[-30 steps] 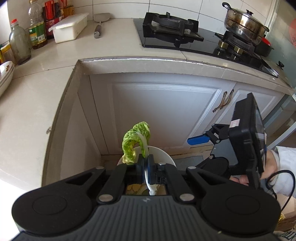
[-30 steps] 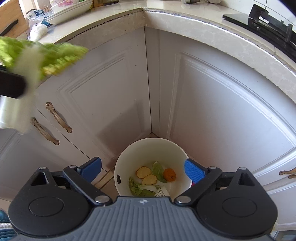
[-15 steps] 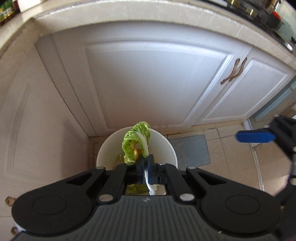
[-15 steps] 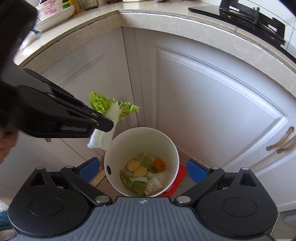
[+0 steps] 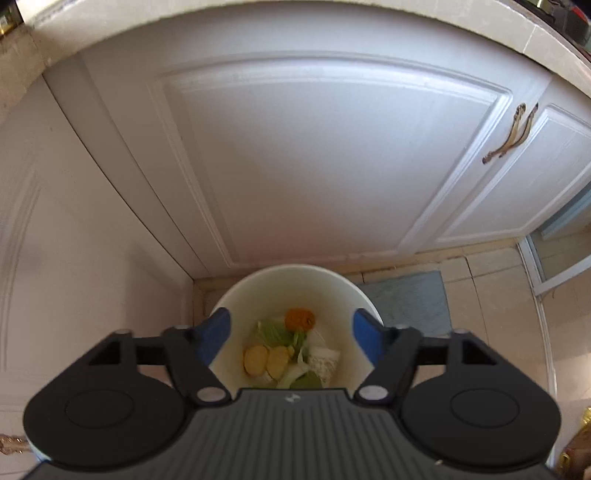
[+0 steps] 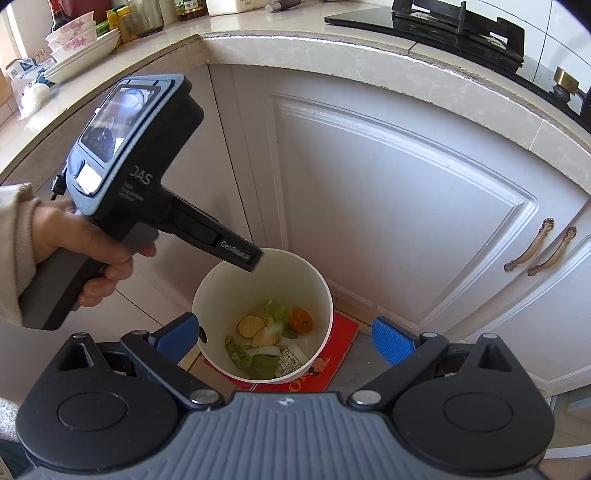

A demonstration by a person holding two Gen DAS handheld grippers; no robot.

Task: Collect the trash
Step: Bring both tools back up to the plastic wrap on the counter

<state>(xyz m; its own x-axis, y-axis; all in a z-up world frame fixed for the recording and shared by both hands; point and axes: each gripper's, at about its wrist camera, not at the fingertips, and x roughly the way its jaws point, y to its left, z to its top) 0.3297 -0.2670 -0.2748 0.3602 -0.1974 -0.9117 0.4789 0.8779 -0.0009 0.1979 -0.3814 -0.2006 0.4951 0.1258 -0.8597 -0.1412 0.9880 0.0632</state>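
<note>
A white round bin stands on the floor in the cabinet corner; it also shows in the right wrist view. It holds green cabbage leaves, two potato slices, an orange peel and a printed paper scrap. My left gripper is open and empty right above the bin; its body shows in the right wrist view, tip over the bin's near rim. My right gripper is open and empty, above the bin's front.
White cabinet doors with brass handles surround the corner. A red printed sheet lies under the bin. A grey mat lies on the tiled floor. The counter above carries stacked bowls and a black hob.
My left gripper opened and the cabbage leaf it held dropped into the bin. The left gripper moved lower over the bin. My right gripper stayed open.
</note>
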